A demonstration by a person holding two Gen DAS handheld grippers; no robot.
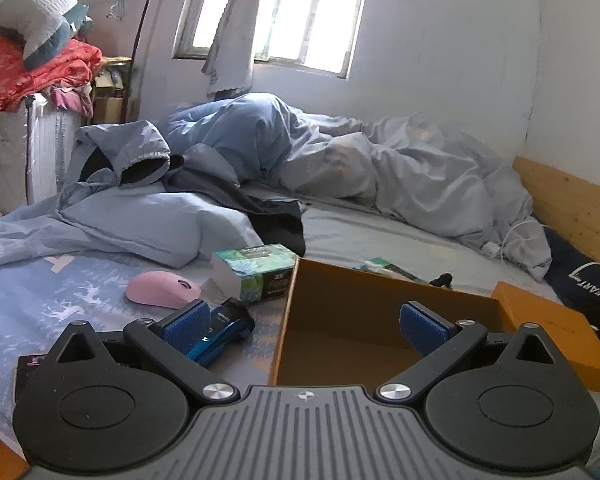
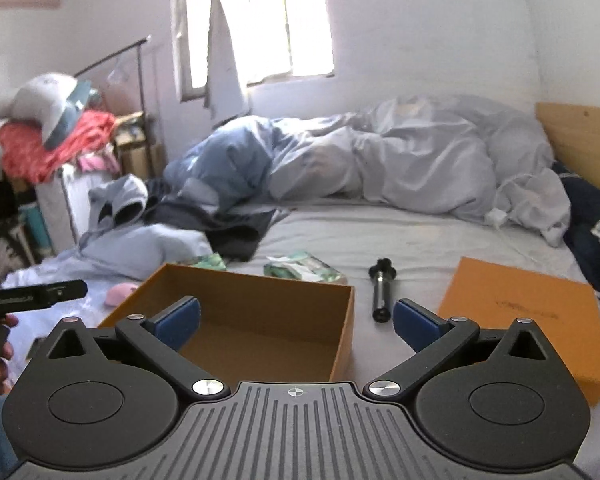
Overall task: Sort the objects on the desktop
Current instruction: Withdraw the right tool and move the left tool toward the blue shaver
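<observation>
Both grippers spread wide, nothing held. Left gripper (image 1: 305, 322) hangs over the near-left corner of the open orange box (image 1: 380, 320); right gripper (image 2: 296, 320) hangs over its near-right wall. From what shows, the box interior looks bare; all loose items lie on the bed (image 2: 400, 236) around it.

Largest first:
- Orange lid (image 2: 520, 312), 3 o'clock of box, flat. Stiff card, light; take by an edge. I can't tell if it goes on.
- Tissue pack (image 1: 256, 272), 10 o'clock of box. Light, soft, will squash; pinch across the short side.
- Second green packet (image 2: 300, 266), 12 o'clock, just behind the far wall. Crinkly film, likely slippery.
- Pink mouse (image 1: 162, 290), 9 o'clock, far side. Rigid, smooth dome; grip across the flanks.
- Blue shaver (image 1: 220, 334), 9 o'clock, right by the left finger (image 1: 186, 326). Dense, glossy; grip mid-body.
- Black-and-silver cylinder (image 2: 381, 292), 2 o'clock, between box and lid. Will roll; close across the shaft.

Obstructions: box walls block a straight sweep in; soft mattress gives under pressure. Pillow and clothes at 10–11 o'clock lie clear.
</observation>
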